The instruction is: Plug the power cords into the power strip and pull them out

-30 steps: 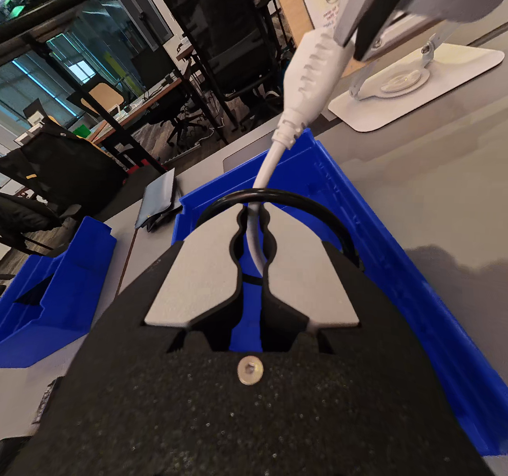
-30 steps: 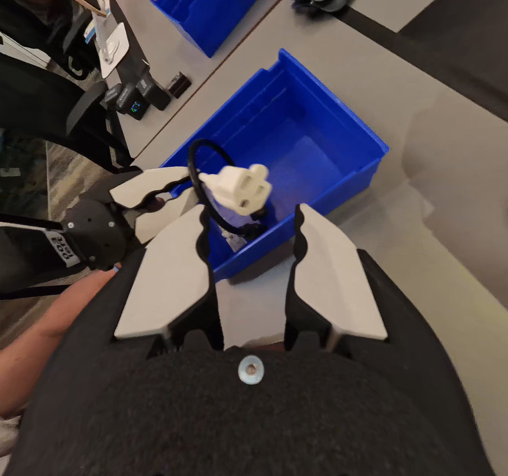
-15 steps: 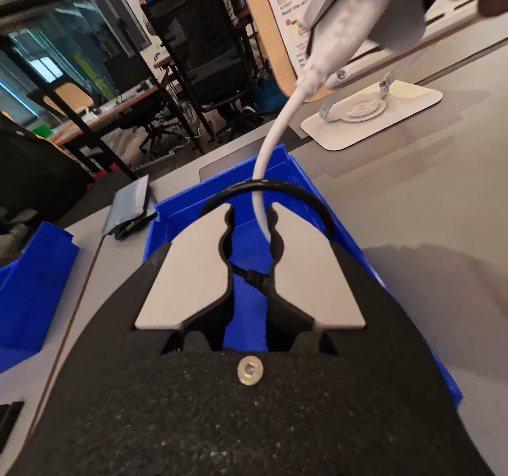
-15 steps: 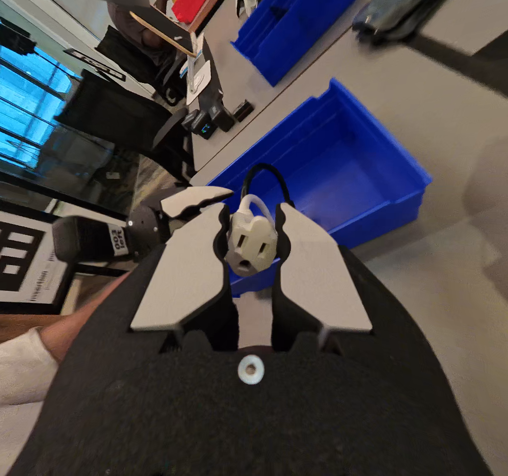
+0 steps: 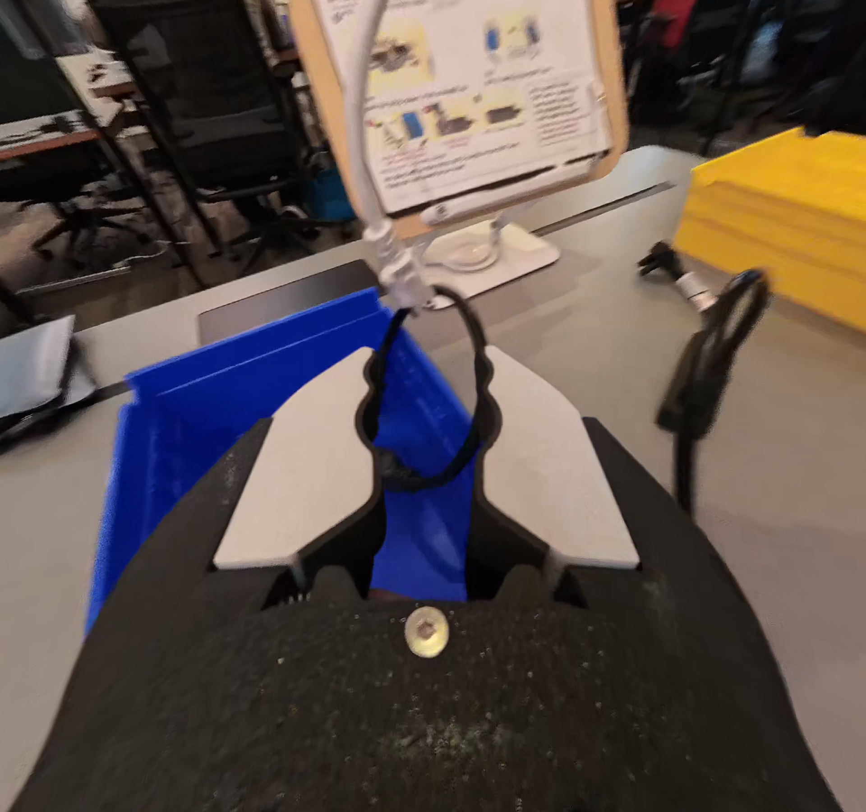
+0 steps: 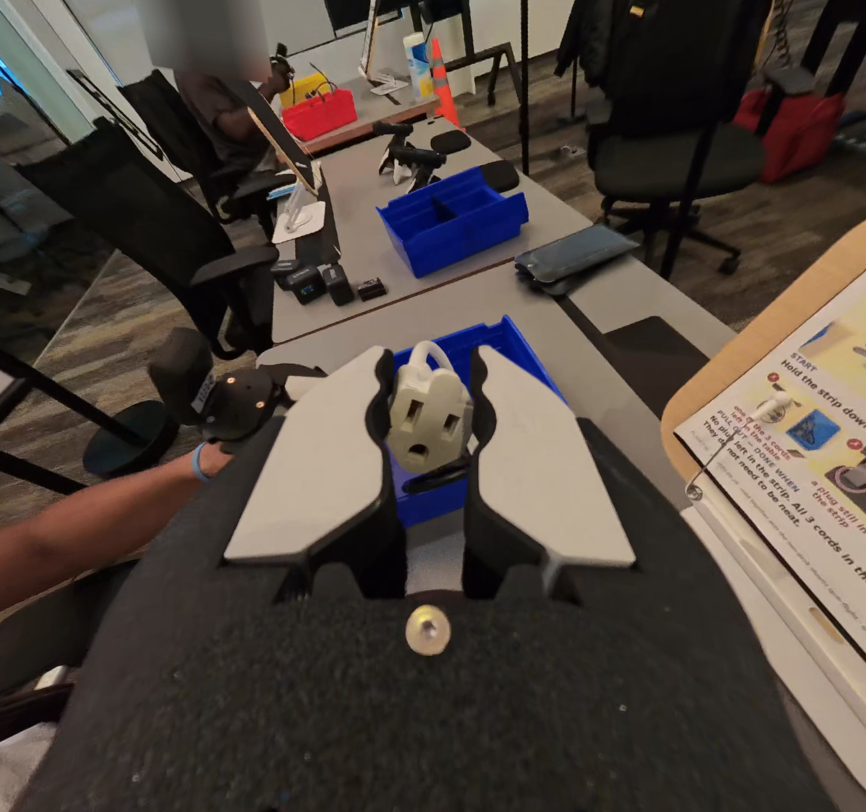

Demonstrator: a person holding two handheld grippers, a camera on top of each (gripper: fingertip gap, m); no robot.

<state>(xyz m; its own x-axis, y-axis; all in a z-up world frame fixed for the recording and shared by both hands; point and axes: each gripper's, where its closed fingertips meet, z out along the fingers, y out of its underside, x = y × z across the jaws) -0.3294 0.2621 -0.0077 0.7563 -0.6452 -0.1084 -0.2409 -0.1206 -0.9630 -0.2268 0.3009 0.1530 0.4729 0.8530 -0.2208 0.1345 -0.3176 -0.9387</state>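
My right gripper [image 6: 429,396] is shut on the white socket end [image 6: 426,419] of a white power cord and holds it up above a blue bin [image 6: 520,349]. In the left wrist view the white cord [image 5: 361,110] hangs down from above, with its plug end [image 5: 396,264] over the bin [image 5: 197,414]. My left gripper [image 5: 429,367] is open over the bin. A black cord loop [image 5: 471,339] hangs loose between its fingers, just below the white plug. The left gripper also shows in the right wrist view [image 6: 295,379], at the left. No power strip is in view.
A second black cord [image 5: 693,377] lies on the grey table at the right, near a yellow stack [image 5: 773,217]. An instruction board on a white stand [image 5: 468,77] stands behind the bin. A second blue bin [image 6: 450,227], small black devices [image 6: 318,283] and a dark pouch [image 6: 571,255] sit farther off.
My right gripper closed on the white socket end and lifted it. My left gripper opened and let go of the white cord, which now hangs from above.
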